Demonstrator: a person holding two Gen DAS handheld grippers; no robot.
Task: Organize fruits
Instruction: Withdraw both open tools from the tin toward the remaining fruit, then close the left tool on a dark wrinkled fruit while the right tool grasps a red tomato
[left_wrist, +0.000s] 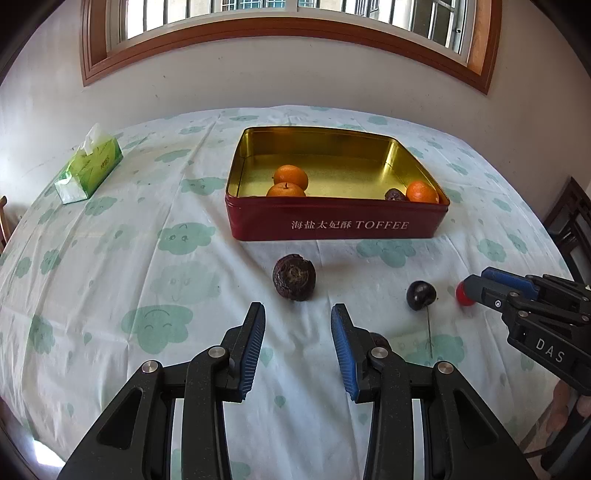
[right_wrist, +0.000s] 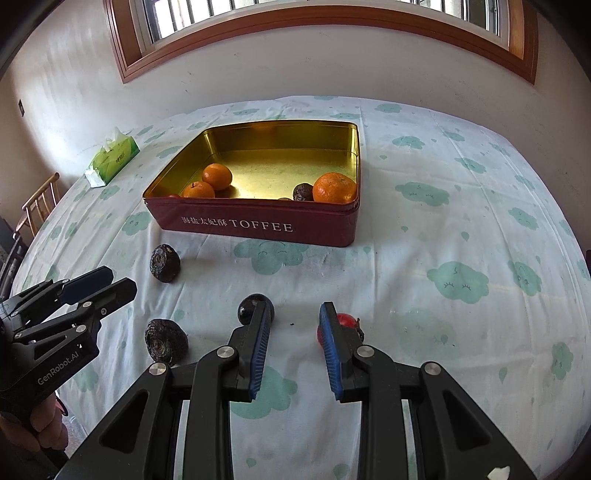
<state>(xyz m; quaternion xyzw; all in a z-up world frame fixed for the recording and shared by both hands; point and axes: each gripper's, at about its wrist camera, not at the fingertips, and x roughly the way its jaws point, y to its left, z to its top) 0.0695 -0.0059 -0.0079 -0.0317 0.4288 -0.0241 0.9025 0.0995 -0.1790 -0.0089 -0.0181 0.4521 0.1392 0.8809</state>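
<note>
Both grippers hover over the cloud-printed tablecloth (left_wrist: 110, 258), nothing between their fingers. In its own view the left gripper (left_wrist: 298, 328) shows a gap between its blue pads, over bare cloth; the right gripper (right_wrist: 294, 328) shows a similar gap, though its jaws stand about as narrow as they get and count as closed.

Nearest the right gripper lie a smooth dark round fruit (right_wrist: 255, 306), partly behind its left finger, and a small red fruit (right_wrist: 345, 321) behind its right finger. To the near left sits a wrinkled dark fruit (right_wrist: 165, 341). A second wrinkled fruit (left_wrist: 294, 277) lies just ahead of the left gripper, between it and the tin.

Farther off stands the red toffee tin (left_wrist: 332, 225), open, gold inside. It holds two oranges (left_wrist: 290, 176) touching at its left, and a third orange (left_wrist: 422, 192) at its near right corner beside a small dark fruit (left_wrist: 395, 195), possibly another wrinkled one. A green tissue box (left_wrist: 90, 166) sits far left.
</note>
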